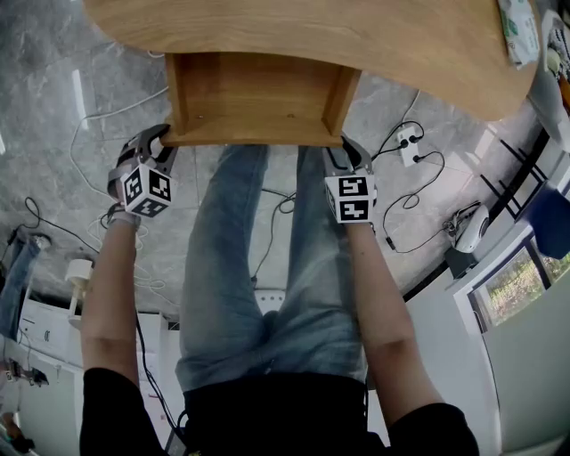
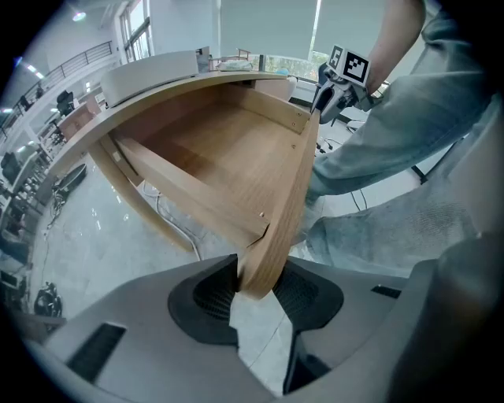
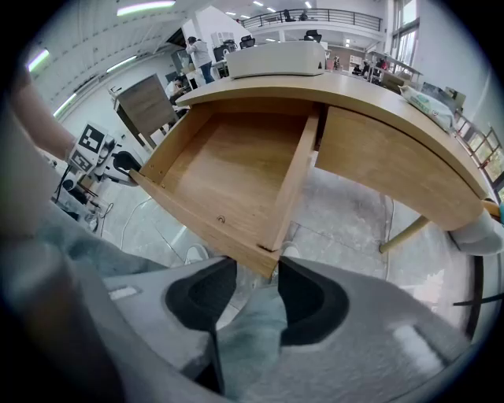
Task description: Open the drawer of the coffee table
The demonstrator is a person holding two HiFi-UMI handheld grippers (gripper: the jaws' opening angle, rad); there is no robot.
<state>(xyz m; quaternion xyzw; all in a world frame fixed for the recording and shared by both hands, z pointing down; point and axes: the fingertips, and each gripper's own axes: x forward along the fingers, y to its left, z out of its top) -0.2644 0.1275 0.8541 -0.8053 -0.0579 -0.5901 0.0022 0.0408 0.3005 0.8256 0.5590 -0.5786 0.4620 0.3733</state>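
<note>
The left gripper (image 2: pixel 258 285) and the right gripper (image 3: pixel 257 271) were each clamped on a front corner of the drawer (image 1: pixel 254 93), which stood open under the coffee table (image 1: pixel 294 27).

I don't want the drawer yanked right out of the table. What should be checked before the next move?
1. Left gripper clamped on drawer front corner: ok.
2. Right gripper clamped on opposite front corner: ok.
3. Drawer open, inside bare: ok.
4. Travel left under coffee table: cannot tell.
5. Room between drawer front and person's legs: looks tight, not ok.
</note>
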